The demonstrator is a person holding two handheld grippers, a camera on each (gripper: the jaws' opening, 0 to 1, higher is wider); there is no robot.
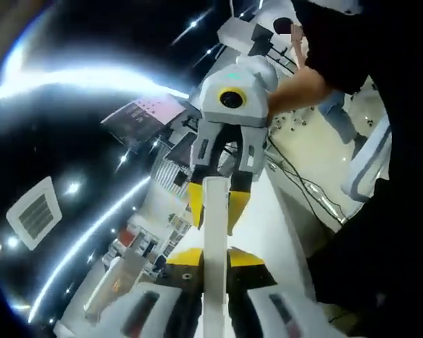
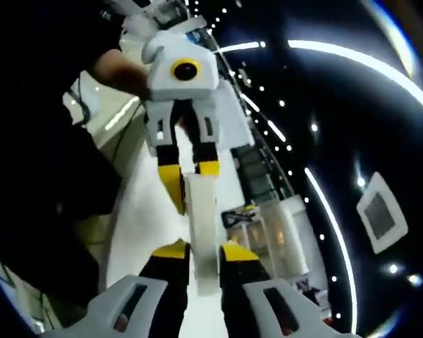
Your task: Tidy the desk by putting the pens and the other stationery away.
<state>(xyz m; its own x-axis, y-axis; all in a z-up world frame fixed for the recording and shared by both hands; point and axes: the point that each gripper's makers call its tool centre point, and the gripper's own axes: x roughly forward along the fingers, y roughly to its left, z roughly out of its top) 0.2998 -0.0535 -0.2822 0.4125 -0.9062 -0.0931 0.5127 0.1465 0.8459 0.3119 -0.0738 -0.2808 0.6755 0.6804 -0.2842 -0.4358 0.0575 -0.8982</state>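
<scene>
In the left gripper view, your left gripper (image 1: 215, 257) at 6 o'clock clamps one end of a flat white strip (image 1: 215, 246), possibly a ruler. Your right gripper (image 1: 216, 204) reaches in from 12 o'clock and grips the far end. In the right gripper view, the right gripper (image 2: 201, 252) clamps the strip (image 2: 201, 232) at 6 o'clock, the left gripper (image 2: 190, 179) opposite. Your forearm (image 2: 120, 70) shows at 10 o'clock.

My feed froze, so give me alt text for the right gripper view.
Both grippers clamp one flat white object, seen edge-on: the right gripper from the bottom of the view, the left gripper from above, facing the camera. Behind are a dark ceiling with light strips and a person's dark sleeve.
</scene>
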